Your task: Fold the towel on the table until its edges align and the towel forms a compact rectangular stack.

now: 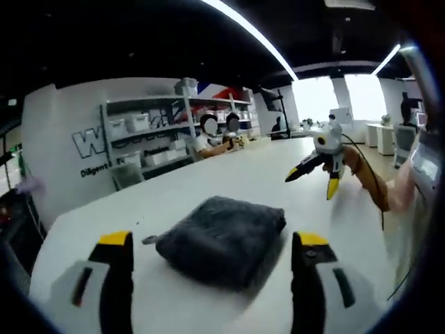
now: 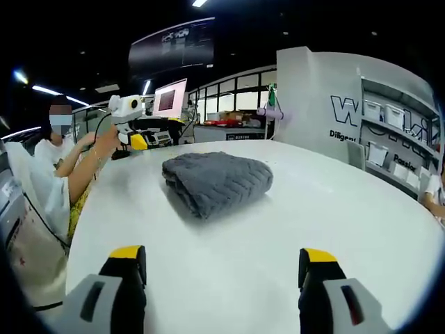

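You have one towel (image 1: 222, 240), dark grey and folded into a thick, compact bundle, lying on the one white table (image 1: 229, 170). In the left gripper view it sits just ahead of your left gripper (image 1: 212, 254), between the lines of the two yellow-tipped jaws but not touched by them; those jaws stand wide apart and hold nothing. In the right gripper view the same towel (image 2: 217, 181) lies further out on the table (image 2: 334, 209), well clear of your right gripper (image 2: 224, 268), whose two jaws are likewise spread with nothing between them.

Your right gripper (image 1: 321, 169) also appears in the left gripper view, held above the table beyond the towel, its two yellow-tipped jaws splayed. Your left gripper (image 2: 132, 136) shows in the right gripper view past the towel, held in a hand (image 2: 104, 142).

One shelving unit (image 1: 163, 132) with white bins stands against the far wall. Large lettering on that wall begins with "W" (image 1: 87, 142); the rest is cut off or blocked. Smaller writing beneath starts "Diligent" (image 2: 345, 135), and the remainder is too blurred to read.
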Available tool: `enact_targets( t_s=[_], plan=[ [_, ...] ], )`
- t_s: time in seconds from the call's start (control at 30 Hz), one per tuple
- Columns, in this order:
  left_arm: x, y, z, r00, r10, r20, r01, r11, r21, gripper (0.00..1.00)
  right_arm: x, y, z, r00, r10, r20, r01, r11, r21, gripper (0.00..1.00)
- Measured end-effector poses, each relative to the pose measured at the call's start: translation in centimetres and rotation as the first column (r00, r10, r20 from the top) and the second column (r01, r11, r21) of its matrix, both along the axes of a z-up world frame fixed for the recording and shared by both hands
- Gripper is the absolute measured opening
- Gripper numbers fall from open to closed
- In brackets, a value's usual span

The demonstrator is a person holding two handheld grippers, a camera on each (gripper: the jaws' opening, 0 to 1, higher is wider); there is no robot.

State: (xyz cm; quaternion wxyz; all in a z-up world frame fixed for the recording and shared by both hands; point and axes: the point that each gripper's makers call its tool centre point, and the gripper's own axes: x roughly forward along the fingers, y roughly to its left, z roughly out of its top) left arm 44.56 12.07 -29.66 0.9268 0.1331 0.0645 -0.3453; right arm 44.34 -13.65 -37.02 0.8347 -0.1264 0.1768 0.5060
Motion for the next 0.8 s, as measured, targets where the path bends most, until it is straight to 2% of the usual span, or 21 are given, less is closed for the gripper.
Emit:
enact_targets(
  t_s=[0.27, 0.63, 0.8],
  plan=[
    [-2.4, 1.0, -1.4, 0.999, 0.043, -0.028, -0.041, 0.998, 0.051, 0.99, -0.1, 0.1, -0.1, 1.0, 0.001, -0.004, -0.001, 1.0, -0.002, 0.95],
    [-3.7, 2.9, -3.9, 0.99, 0.091, -0.103, -0.092, 0.996, -0.003, 0.99, -0.1, 0.2, -0.4, 1.0, 0.003, -0.008, -0.003, 1.0, -0.011, 0.95],
    [-4.1, 3.4, -4.6, 0.987, 0.103, -0.122, -0.103, 0.995, 0.008, 0.99, -0.2, 0.2, -0.5, 1.0, 0.008, -0.008, -0.008, 1.0, -0.019, 0.95]
  ],
)
